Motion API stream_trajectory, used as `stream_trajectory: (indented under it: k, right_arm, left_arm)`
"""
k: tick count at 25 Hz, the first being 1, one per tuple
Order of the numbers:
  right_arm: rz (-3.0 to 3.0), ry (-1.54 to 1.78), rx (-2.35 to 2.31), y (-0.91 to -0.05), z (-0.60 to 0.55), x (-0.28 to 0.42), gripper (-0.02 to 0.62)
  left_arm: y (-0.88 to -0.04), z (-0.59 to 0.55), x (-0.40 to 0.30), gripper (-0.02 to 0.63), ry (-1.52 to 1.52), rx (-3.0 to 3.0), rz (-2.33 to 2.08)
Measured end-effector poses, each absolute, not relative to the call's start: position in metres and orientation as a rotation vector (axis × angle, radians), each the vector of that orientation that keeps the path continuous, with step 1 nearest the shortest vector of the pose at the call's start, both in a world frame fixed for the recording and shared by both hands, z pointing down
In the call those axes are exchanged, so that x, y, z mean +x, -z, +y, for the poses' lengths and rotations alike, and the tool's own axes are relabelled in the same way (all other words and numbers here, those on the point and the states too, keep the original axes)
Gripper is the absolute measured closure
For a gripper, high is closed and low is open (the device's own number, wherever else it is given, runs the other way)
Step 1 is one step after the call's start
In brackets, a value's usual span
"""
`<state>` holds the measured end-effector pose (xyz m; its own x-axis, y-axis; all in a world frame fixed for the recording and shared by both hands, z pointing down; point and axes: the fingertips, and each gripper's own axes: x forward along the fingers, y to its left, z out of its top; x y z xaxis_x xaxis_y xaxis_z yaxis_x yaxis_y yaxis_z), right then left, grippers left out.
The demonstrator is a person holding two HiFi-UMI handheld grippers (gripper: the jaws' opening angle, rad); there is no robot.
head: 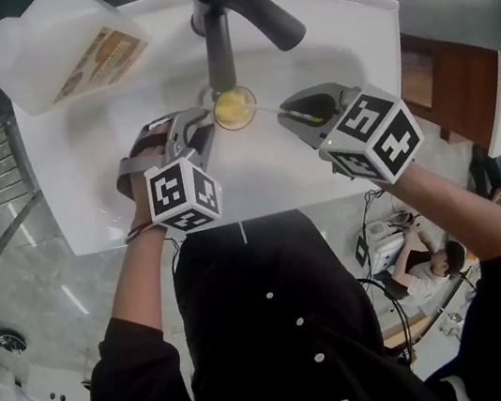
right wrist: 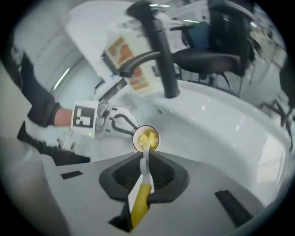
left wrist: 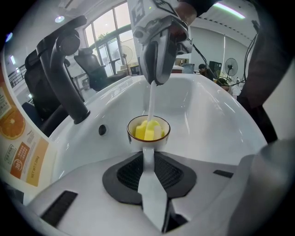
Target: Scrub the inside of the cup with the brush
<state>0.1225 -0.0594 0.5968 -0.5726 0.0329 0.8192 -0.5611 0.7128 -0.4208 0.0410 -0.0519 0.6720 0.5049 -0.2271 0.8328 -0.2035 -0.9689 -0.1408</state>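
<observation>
Left claw (left wrist: 148, 159) clamped on the cup's handle, cup (left wrist: 148, 129) in the middle of the sink (head: 367, 42), just beside the faucet (head: 217, 48). Right claw (right wrist: 144, 161) gripping the brush (right wrist: 139, 200) by its yellow handle. The yellow sponge head is down inside the cup. Judged: scrubbing under way, mid-task. Left to do: more strokes, then pulling the brush out.

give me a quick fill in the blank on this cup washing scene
1. The left gripper is shut on the cup's ____.
2. The right gripper is shut on the ____.
3. The foam head inside the cup is ____.
Missing words: handle; brush; yellow.
</observation>
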Motion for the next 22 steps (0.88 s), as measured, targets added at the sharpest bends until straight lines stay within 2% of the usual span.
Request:
stream_trajectory:
  k: [5,8,12,22]
  right_arm:
    - [-1.832,-1.752,0.845,-0.605,-0.052,0.136,0.538]
    - [-1.702,-2.023,1.008,-0.607,-0.047,0.139,0.538]
    - [-1.694,-2.072,1.084,-0.609,-0.039,0.141,0.538]
    - [-1.922,-1.712,0.924,-0.577,-0.037,0.145,0.543]
  left_arm:
    - [-0.672,-0.051,0.042,0.515,1.505,-2.699,0.387]
    - [-0.672,-0.051,0.041,0.515,1.508,-2.689,0.386]
    - [-0.673,-0.051,0.041,0.515,1.507,-2.684,0.381]
    - [-0.675,-0.052,0.037,0.515,1.527,-2.705,0.378]
